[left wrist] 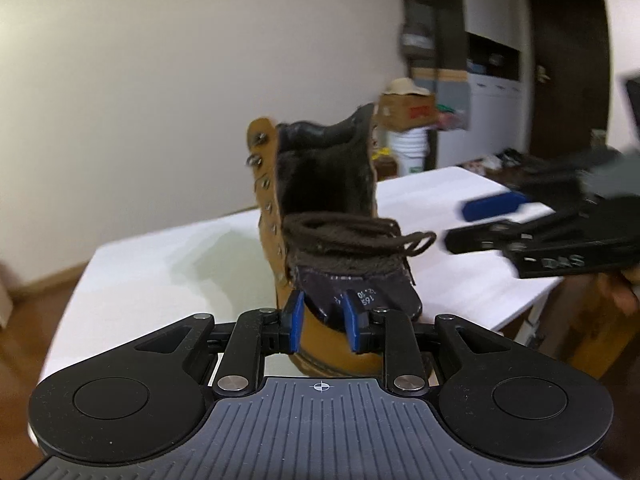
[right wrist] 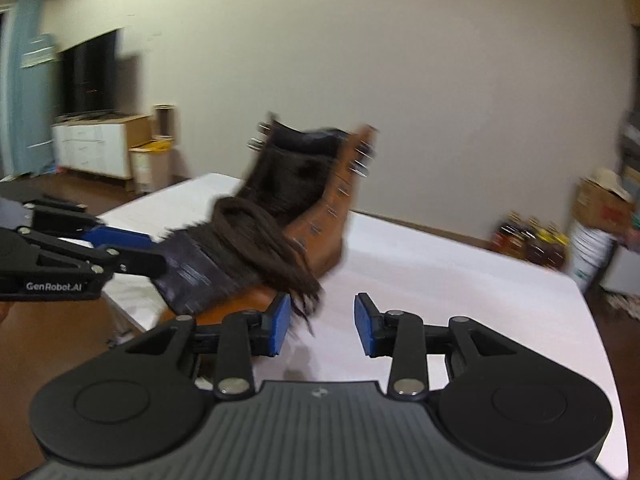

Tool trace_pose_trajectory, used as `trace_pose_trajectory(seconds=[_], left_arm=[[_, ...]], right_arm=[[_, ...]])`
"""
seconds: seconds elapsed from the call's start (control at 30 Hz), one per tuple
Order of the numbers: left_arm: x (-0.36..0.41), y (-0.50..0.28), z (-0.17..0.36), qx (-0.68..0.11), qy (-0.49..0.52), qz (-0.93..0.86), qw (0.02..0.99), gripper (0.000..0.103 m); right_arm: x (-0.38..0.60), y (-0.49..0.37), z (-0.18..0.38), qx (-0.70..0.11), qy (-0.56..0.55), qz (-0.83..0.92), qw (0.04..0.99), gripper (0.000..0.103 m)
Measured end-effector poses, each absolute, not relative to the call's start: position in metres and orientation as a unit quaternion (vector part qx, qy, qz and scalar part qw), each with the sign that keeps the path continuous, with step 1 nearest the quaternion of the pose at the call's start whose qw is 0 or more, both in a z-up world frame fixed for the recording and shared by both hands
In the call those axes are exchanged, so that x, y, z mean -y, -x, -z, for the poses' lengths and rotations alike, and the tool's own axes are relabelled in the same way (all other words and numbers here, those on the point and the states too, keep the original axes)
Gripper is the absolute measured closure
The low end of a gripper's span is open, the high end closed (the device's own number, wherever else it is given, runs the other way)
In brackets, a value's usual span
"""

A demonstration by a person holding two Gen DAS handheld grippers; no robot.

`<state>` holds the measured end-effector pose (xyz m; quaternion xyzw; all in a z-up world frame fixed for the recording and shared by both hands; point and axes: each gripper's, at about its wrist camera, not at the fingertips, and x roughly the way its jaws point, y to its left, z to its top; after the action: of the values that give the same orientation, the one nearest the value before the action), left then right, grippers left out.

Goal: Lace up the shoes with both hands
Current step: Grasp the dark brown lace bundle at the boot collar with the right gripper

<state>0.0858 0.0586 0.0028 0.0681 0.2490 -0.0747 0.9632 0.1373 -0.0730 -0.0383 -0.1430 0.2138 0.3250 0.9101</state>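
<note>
Left gripper [left wrist: 323, 318] pinching stiff dark tongue [left wrist: 360, 292], tan leather boot [left wrist: 276, 216], right gripper [right wrist: 322, 322] spread.

White rectangular tabletop [left wrist: 168, 264], smooth, matte, rounded corners; faint greenish sheen on part of surface in left wrist view. Same tabletop [right wrist: 460, 280] fills middle of right wrist view. Brown wooden floor [left wrist: 36, 300] below and around it. Tan leather lace-up boot [left wrist: 316, 336] with dark brown lining and loose dark brown shoelace [left wrist: 360, 236] sits near tabletop edge closest to cameras, shaft upright; whether sole rests flat on surface cannot be told. Boot [right wrist: 320, 232] blurred in right wrist view.
</note>
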Motion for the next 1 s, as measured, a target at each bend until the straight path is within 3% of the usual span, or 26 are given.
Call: trace_pose_trajectory(seconds=[0.27,0.43,0.57,0.6,0.63,1.0], left_arm=[[-0.088,-0.11,-0.013,-0.265,-0.048,0.125,0.955,0.079],[-0.093,-0.134,-0.016,-0.316,-0.038,0.144,0.937,0.079],[-0.097,-0.149,-0.02,-0.36,-0.029,0.145,0.921,0.078],[-0.097,-0.152,-0.022,-0.369,-0.033,0.143,0.918,0.078],[-0.097,-0.154,-0.024,-0.379,-0.038,0.142,0.914,0.078],[-0.116,-0.177,-0.058,-0.447,-0.058,0.154,0.879,0.08]], right_arm=[[0.024,-0.166,0.036,-0.205,0.289,-0.406,0.842,0.062],[0.013,-0.184,0.034,-0.244,0.312,-0.415,0.819,0.062],[0.008,-0.197,0.036,-0.292,0.301,-0.421,0.804,0.079],[0.009,-0.197,0.034,-0.3,0.3,-0.419,0.802,0.09],[0.01,-0.198,0.032,-0.309,0.299,-0.418,0.8,0.093],[0.077,-0.209,-0.018,-0.423,0.195,-0.24,0.852,0.094]])
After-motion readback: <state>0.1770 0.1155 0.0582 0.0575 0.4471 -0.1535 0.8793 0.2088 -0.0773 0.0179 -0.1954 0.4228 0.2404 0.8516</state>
